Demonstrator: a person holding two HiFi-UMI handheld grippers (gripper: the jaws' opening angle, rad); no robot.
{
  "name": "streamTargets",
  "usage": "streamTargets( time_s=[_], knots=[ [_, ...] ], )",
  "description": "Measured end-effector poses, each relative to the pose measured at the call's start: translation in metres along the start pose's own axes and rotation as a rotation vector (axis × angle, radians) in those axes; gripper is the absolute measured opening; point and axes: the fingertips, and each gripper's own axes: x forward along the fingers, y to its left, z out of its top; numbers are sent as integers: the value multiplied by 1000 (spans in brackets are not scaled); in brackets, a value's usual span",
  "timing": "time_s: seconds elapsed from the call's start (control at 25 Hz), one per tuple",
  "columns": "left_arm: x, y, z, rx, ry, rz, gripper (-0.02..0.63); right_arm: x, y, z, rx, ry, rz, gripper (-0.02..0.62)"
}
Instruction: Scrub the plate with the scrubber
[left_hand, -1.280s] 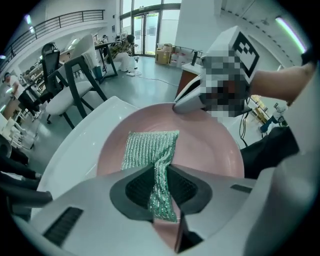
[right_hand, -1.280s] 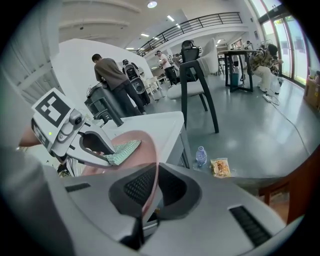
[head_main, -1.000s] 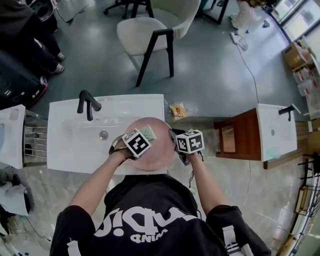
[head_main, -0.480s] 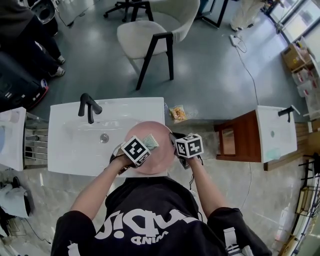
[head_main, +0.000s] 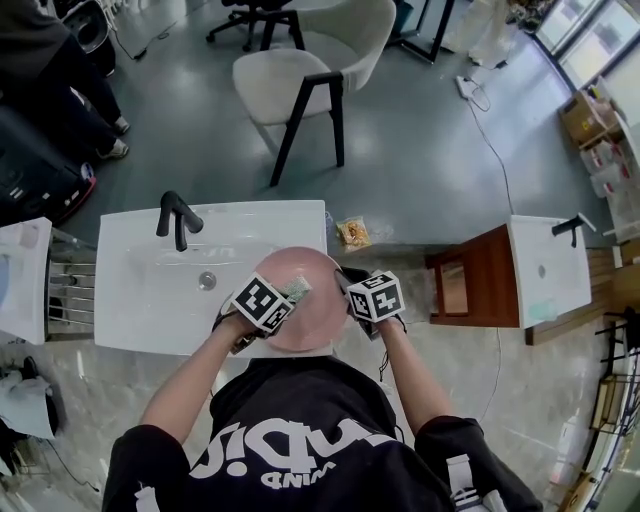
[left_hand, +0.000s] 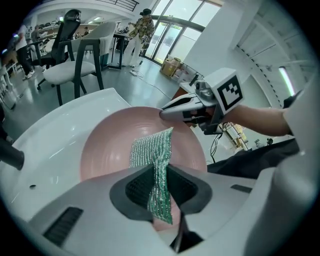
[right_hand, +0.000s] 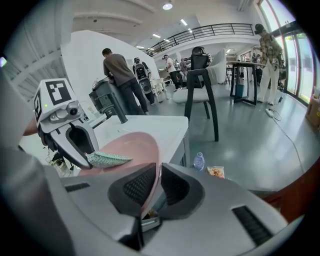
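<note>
While the person bends over a white basin (head_main: 150, 290), a black tap (head_main: 177, 215) stands on its far rim, toward the left. Just right of the drain, the left gripper (left_hand: 159, 187) reaches in from the near side. Its jaws are clamped on a green mesh scrubber (left_hand: 150, 150), which is pinched by its lower part. The free upper end of the scrubber fans out and lies against the face of the plate (head_main: 310, 270).

That pink plate sits at the basin's right near corner, overhanging the near rim, and is held tilted rather than flat. Its face is turned toward the left gripper, and the scrubber rests a little right of the middle of that face.

On the plate's right edge, the right gripper (right_hand: 156, 187) has the thin rim between its dark pads, which press on it from both sides. Its jaws are only just beginning to open around that rim. The two grippers are near each other, with their marker cubes on either side of the plate.

Further right, on the grey floor beside the basin, a small water bottle (right_hand: 199, 161) stands just beside a yellow snack packet (head_main: 352, 232). Beyond them is a wooden cabinet (head_main: 470, 285) that carries a second basin (head_main: 548, 270). A pale chair (head_main: 290, 75) with dark legs stands well apart on the far side.
</note>
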Motion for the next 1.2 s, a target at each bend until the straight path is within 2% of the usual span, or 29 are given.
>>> streamTargets(
  time_s=[0.24, 0.64, 0.72, 0.8, 1.0, 1.12, 1.2],
  knots=[
    [-2, 2, 1, -1, -10, 9, 87, -11, -3, 5, -52, -4, -12, 132],
    [-7, 5, 5, -15, -24, 7, 88, -35, -7, 29, -61, -85, -25, 132],
    [-11, 6, 7, -26, -38, 3, 87, -39, -3, 35, -57, -101, -21, 116],
    [-18, 5, 11, -33, -57, -3, 87, -46, 3, 41, -56, -123, -11, 68],
    [-48, -1, 24, -67, -165, -26, 87, -68, 25, 55, -50, -172, 29, 21],
    [-74, -3, 37, -100, -270, -45, 87, -81, 37, 65, -48, -201, 35, 18],
    [-93, -5, 47, -97, -349, -27, 87, -91, 46, 74, -51, -239, 36, 18]
  ],
)
